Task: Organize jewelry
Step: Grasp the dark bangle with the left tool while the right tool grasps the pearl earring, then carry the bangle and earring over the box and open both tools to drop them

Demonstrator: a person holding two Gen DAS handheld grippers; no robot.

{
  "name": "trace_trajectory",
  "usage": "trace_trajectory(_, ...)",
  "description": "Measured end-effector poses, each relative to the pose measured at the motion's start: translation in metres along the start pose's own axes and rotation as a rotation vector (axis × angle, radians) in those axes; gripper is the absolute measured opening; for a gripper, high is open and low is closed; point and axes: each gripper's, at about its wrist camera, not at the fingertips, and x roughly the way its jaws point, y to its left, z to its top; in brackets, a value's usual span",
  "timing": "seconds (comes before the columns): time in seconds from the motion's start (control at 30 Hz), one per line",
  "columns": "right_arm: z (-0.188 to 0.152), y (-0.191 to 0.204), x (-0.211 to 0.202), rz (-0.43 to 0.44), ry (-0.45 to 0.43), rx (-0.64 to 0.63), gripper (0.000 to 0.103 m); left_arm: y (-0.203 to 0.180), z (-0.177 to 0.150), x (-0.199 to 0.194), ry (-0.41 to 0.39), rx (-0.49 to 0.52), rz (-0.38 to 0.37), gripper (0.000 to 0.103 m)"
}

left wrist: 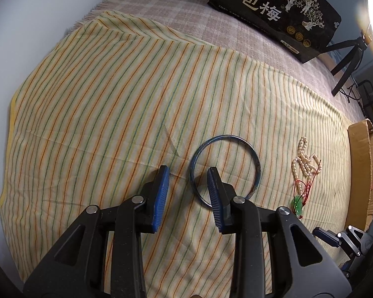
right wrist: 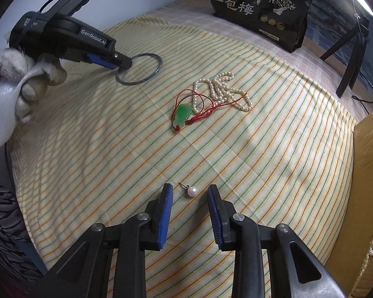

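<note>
A thin blue bangle (left wrist: 257, 166) lies flat on the striped cloth (left wrist: 99, 111). My left gripper (left wrist: 188, 171) stands open astride its left rim, one finger inside the ring and one outside, pads apart from it. The right wrist view shows that gripper (right wrist: 121, 63) in a gloved hand (right wrist: 24, 79) at the bangle (right wrist: 159, 65). A pearl stud earring (right wrist: 192, 190) lies between the open fingers of my right gripper (right wrist: 190, 189), untouched. A pearl necklace (right wrist: 223, 89) and a green pendant on a red cord (right wrist: 182, 114) lie tangled mid-cloth.
An open cardboard box (right wrist: 368, 173) stands at the cloth's right edge, with a bead strand hanging at its lower corner. A black printed bag (right wrist: 261, 7) stands at the back. A dark tripod (left wrist: 348, 59) is at the far right. A plaid cloth (left wrist: 161, 7) lies underneath.
</note>
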Motion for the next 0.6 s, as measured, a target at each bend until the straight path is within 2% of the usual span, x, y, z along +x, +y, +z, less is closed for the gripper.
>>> trace_trajectory(0.17,0.000,0.003,0.002,-0.028,0.005,-0.010,0.020,-0.011,0.003,0.009,-0.009,0.046,0.044,0.032)
trace_trajectory(0.27,-0.001,0.006,0.002,-0.045,0.007,-0.020,0.014,-0.023,0.000,0.012,-0.032,0.108,0.100,0.027)
trace_trajectory(0.3,0.000,0.007,0.002,-0.049,0.008,-0.025,0.011,-0.027,-0.001,0.013,-0.040,0.128,0.113,0.022)
trace_trajectory(0.33,0.000,0.008,0.002,-0.049,0.008,-0.030,0.009,-0.030,-0.001,0.013,-0.045,0.138,0.117,0.012)
trace_trajectory(0.37,0.000,0.008,0.002,-0.050,0.008,-0.032,0.009,-0.032,-0.001,0.013,-0.047,0.140,0.121,0.008)
trace_trajectory(0.43,0.000,0.008,0.001,-0.051,0.006,-0.031,0.008,-0.033,0.001,0.013,-0.049,0.129,0.115,0.003)
trace_trajectory(0.6,0.000,-0.001,-0.011,-0.012,-0.019,0.013,0.008,-0.026,0.006,0.002,-0.056,0.082,0.060,0.002)
